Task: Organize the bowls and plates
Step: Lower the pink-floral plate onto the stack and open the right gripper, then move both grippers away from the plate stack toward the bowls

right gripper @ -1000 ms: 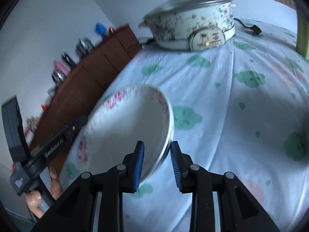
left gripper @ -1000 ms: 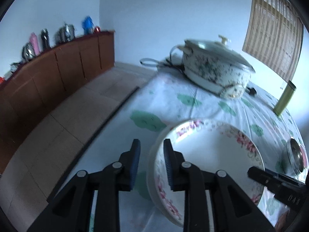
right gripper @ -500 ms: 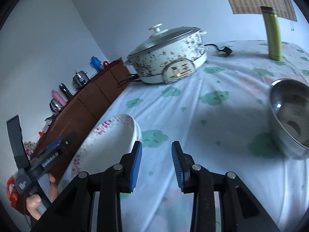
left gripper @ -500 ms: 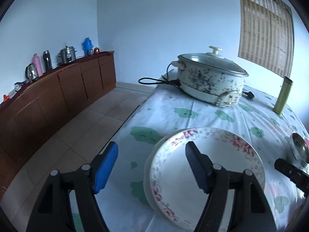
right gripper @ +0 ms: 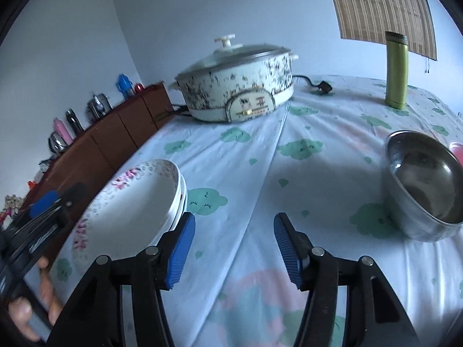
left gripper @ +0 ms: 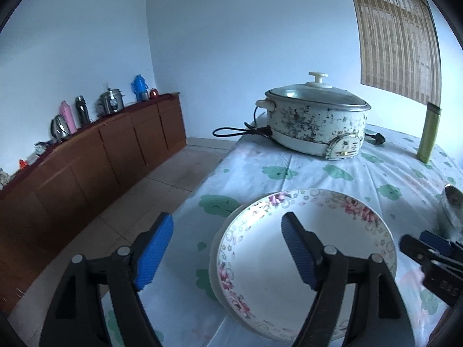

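We find the left tongs (left gripper: pixel 227 248) spread wide, holding nothing; one blue pad hangs over the desk edge, the other over the near part of the floral plate (left gripper: pixel 312 225). That plate sits on top of a second white dish, the two forming a small stack at the near left part of the desk (left gripper: pixel 312 170), close to its left edge. From the right wrist view the same stack (right gripper: pixel 139 202) shows two rims, one nested on the other.

The right tongs (right gripper: pixel 231 245) are likewise spread and empty. They hover over bare tablecloth between the stack on the left and the steel bowl (right gripper: pixel 422 185) on the right, touching neither. The bowl stands upright on the cloth, well apart from the plates. Something pink (right gripper: pixel 457 150) shows just behind its far right rim; we cannot tell what it is.

At the far side of the desk stands a speckled electric pot (left gripper: pixel 315 127) with its glass lid on, its cord trailing off to the left. A green flask (right gripper: pixel 396 72) stands upright at the far right, in front of a bamboo blind (left gripper: pixel 396 34).

Along the left wall runs a brown sideboard (left gripper: pixel 95 156) carrying flasks and a kettle. A hand (right gripper: pixel 31 303) grips the handle of the left tongs at the near left corner of the right wrist view.
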Tool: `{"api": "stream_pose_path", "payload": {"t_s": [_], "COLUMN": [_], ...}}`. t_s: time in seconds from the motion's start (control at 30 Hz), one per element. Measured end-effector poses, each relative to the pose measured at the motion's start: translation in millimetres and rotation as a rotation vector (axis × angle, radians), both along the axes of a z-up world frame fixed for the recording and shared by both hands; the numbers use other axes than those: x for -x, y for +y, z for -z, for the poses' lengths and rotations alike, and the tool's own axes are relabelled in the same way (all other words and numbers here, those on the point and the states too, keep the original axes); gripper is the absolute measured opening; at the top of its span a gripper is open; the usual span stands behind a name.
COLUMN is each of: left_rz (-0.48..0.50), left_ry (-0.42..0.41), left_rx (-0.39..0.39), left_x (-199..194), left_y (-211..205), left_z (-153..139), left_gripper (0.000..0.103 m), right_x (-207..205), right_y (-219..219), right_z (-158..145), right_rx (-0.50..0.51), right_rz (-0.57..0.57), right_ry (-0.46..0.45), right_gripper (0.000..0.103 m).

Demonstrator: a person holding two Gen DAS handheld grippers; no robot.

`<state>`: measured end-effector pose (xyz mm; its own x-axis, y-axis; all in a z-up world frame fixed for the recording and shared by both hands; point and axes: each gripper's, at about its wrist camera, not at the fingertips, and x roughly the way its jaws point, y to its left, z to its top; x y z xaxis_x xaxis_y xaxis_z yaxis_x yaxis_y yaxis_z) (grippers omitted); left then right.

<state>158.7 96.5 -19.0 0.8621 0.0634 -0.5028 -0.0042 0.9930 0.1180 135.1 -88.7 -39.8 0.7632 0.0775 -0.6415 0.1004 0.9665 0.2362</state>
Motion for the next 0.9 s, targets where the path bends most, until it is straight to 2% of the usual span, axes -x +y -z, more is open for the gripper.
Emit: {"api": "stream_pose_path", "payload": {"t_s": [0.2,0.3,0.43,0.63,0.73,0.9], "left_rz": [-0.016,-0.023,-0.034,-0.032,-0.001,0.061], "left_ry": [-0.014,-0.017,-0.023,-0.030,-0.030,-0.042], "left_rx": [-0.054,-0.055,-0.056,-0.052,-0.026,-0.016], "left_x": [2.2,3.3,4.1,5.8,9.3,19.7], "left_y": [-7.9,-7.3,-6.6,-6.5,-6.2,-13.8], "left_z": [1.8,1.5,1.2,1.3,0.4,0.3], "left_gripper": [0.083,0.083,0.089,0.089,0.089,0.089], "right_x": [-12.3,-16.0,-19.9,-17.7,-4.2,22.9], "right_y": [12.5,19.5,18.8,14.1,-0.6,-18.8], "right_z": [8.6,11.2,12.1,16.6,13.0,1.1], "right_rx": [0.012,0.049,0.029,0.009,-0.018,-0.002], "right_rz": [-0.008,0.007,0.021,0.017,0.034,0.074], "right_ry": [0.046,0.060,0.057,0.070,0.025,-0.074], "right_gripper": [0.059,0.059,0.059,0.059,0.059,0.059]}}
